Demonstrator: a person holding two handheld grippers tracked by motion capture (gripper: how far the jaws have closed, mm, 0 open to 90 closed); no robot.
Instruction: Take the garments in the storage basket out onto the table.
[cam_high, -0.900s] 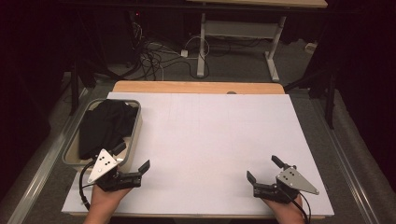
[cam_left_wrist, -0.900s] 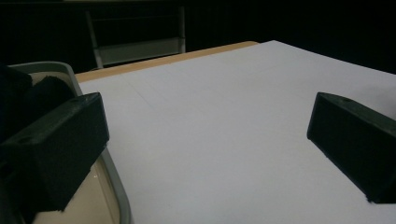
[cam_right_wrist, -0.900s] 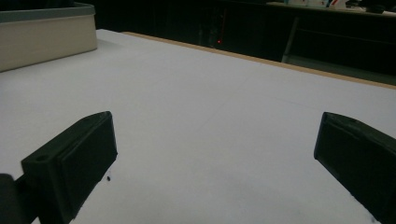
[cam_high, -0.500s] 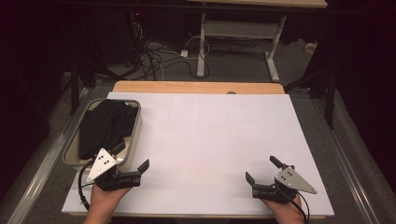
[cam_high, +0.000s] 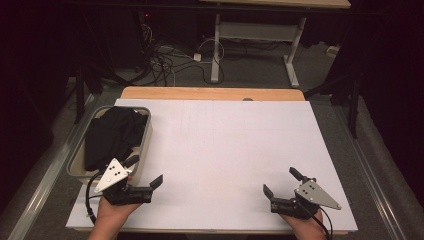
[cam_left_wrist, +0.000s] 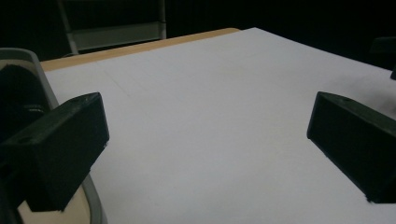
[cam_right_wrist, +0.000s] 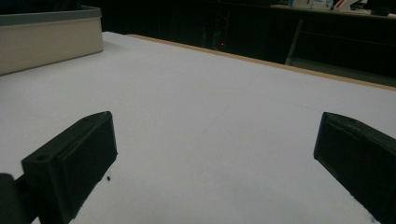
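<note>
A crumpled black cloth (cam_high: 112, 135) fills the grey plastic bin (cam_high: 146, 134) at left; both claws, left (cam_high: 145, 172) and right (cam_high: 281, 182), gape empty.

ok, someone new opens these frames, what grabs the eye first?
Probably the black cloth heaped in the grey bin at the table's left edge, dark against the bare white tabletop. Next, the left gripper beside that bin and the right gripper at the near right, both with jaws wide open and holding nothing.
</note>
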